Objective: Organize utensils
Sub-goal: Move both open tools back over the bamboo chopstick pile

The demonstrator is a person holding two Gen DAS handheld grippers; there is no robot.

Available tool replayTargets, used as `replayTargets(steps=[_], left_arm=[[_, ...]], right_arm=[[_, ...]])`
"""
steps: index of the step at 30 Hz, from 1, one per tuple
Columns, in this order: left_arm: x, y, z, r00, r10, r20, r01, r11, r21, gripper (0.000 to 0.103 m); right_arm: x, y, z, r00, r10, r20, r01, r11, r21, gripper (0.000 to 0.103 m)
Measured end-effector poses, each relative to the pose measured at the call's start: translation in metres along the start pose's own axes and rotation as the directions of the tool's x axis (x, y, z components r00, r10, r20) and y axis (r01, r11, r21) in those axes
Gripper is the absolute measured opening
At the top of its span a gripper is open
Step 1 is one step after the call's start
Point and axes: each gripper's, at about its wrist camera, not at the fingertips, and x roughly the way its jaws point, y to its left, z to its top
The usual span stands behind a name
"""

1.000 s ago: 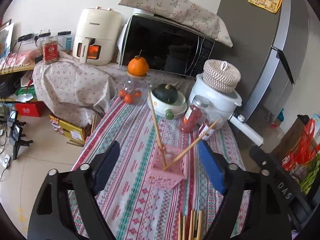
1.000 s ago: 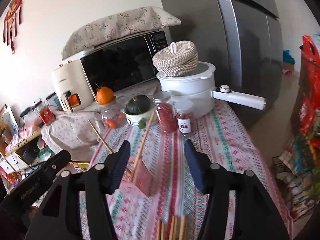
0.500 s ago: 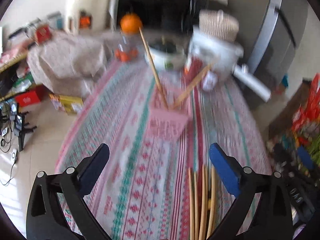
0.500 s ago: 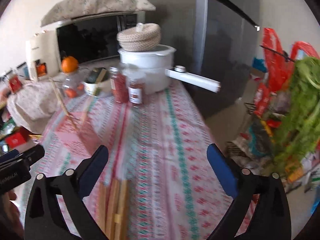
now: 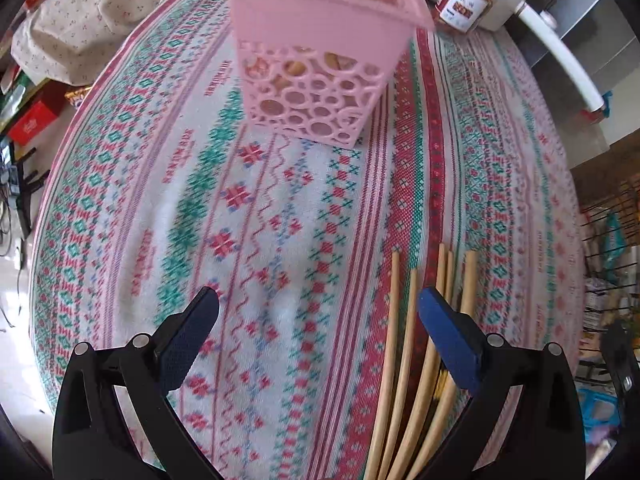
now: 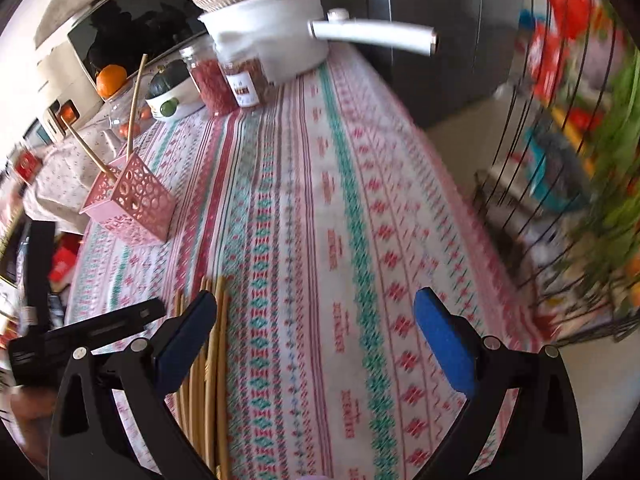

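Woven tablecloth (image 5: 280, 220), striped in pink, red and teal, filling nearly the whole left wrist frame and running up the middle of the right wrist one.

Lower part of the left wrist frame: left gripper (image 5: 318, 326), fingers spread wide, nothing between the blue pads (image 5: 448, 336); loose wooden chopsticks (image 5: 404, 360) flat on the cloth at lower right, their far tips just past the right-hand pad, the pad overlapping some of them.

Lower part of the right wrist frame: right gripper (image 6: 316, 330), likewise wide apart and empty; same chopsticks (image 6: 212, 360) at lower left, beside and partly behind the left-hand pad.

Farther up: pink perforated basket (image 5: 320, 60) at top centre of the left wrist frame, upright on the cloth, two chopsticks leaning inside; in the right wrist frame, basket (image 6: 132, 204) at middle left with both sticks (image 6: 134, 100) angled outward.

Far end of the table, upper left of the right wrist frame: two jars of red contents (image 6: 224, 76), a small green squash in a white bowl (image 6: 172, 92), an orange (image 6: 110, 80), a white pot (image 6: 272, 40) with a long handle and a woven lid on top.

Behind: microwave (image 6: 132, 24) and a grey refrigerator (image 6: 440, 20).

Right edge of the table dropping to floor, a wire rack (image 6: 560, 200) of blurred groceries beyond; broad bare cloth between basket and chopsticks.
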Motion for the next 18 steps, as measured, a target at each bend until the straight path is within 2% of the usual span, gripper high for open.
replayTargets(steps=[1,5,7,14,18], left_arm=[[0.003,-0.003,0.001,1.0,0.003,-0.002,-0.003,1.0,0.004,0.095],[0.009,-0.014,0.006,0.998,0.058,0.029,-0.059,0.998,0.011,0.081],[0.01,-0.021,0.006,0.996,0.074,0.04,-0.075,0.997,0.023,0.076],[0.001,-0.017,0.009,0.999,0.022,0.032,-0.021,1.0,-0.01,0.072],[0.0,-0.01,0.007,0.998,0.069,0.014,-0.069,0.997,0.017,0.059]], right_arm=[[0.0,-0.001,-0.001,1.0,0.008,-0.008,-0.008,1.0,0.003,0.096],[-0.001,-0.008,-0.003,1.0,0.008,-0.015,-0.008,1.0,0.012,0.096],[-0.002,-0.013,-0.004,1.0,0.014,-0.018,-0.013,1.0,0.021,0.096],[-0.001,-0.027,-0.001,0.998,0.048,-0.039,-0.045,0.997,0.069,0.096],[0.003,-0.023,-0.002,0.997,0.057,-0.058,-0.053,0.996,0.066,0.096]])
